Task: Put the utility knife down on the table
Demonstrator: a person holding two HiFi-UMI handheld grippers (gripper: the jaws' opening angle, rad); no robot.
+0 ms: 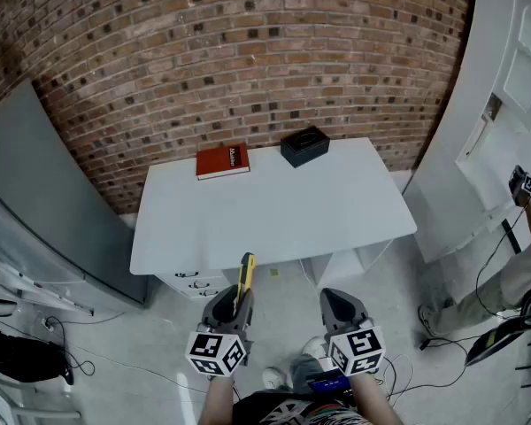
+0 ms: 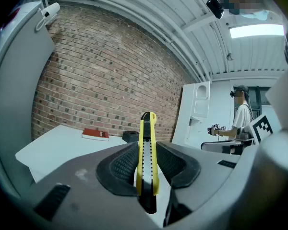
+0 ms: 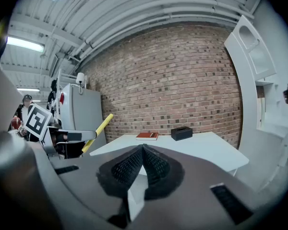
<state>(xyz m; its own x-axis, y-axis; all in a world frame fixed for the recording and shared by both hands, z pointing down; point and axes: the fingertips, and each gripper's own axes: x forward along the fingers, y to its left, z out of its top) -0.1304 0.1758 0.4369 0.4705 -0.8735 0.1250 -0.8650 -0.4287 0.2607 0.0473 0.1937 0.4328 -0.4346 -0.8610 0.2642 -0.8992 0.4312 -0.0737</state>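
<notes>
Step in hand: carry-in, before the put-down. Left tongs (image 2: 146, 152) are clamped on the yellow utility knife (image 2: 147, 147), pads on both sides of the handle. The knife stands on edge and sticks out forward past the tips toward 12 o'clock, roughly level. Right tongs (image 3: 143, 150) are pressed together with nothing between them, held idle at 3 o'clock of the left pair. In the head view the knife hangs in the air at 6 o'clock of the white tabletop (image 1: 274, 211), with its tip about at the near edge and the tongs over the floor. Cannot tell whether the tip is already above the surface. A red book (image 1: 222, 161) lies at 11 o'clock on the tabletop and a black box (image 1: 304, 145) at 12 to 1 o'clock, both at the far edge by the brick wall, well apart from the knife. The near and middle surface is bare. Judgement: nothing is put down yet. The next move calls for reaching the left tongs forward over the near-middle tabletop and lowering until the knife is touching or just above the surface. It probably needs rolling flat so it does not tip. Then part the tongs and back out toward 6 o'clock. Risk: letting go too high lets it bounce or slide off the near edge.
</notes>
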